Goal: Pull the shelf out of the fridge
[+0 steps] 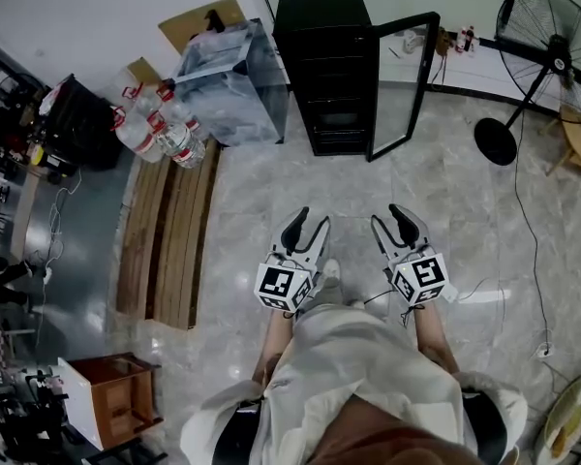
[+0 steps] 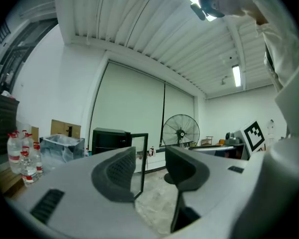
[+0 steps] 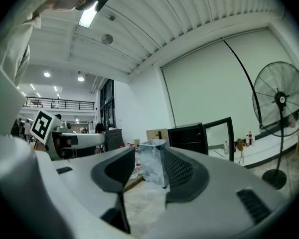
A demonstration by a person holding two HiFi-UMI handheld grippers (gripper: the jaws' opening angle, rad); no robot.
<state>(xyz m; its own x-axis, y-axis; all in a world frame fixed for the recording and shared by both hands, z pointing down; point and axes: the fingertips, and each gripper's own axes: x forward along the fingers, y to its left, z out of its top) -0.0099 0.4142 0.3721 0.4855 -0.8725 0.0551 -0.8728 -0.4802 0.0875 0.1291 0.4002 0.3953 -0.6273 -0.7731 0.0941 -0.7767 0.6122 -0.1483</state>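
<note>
The left gripper [image 1: 312, 219] and the right gripper [image 1: 387, 217] are held level, side by side, each with its jaws partly spread and nothing between them. Across the marble floor [image 1: 271, 182], well apart from both, stands the black fridge [image 1: 325, 27] with its glass door [image 1: 407, 85] swung open. The shelf [image 1: 339, 119] sits inside. A pedestal fan [image 1: 550, 56] stands to the fridge's right.
</note>
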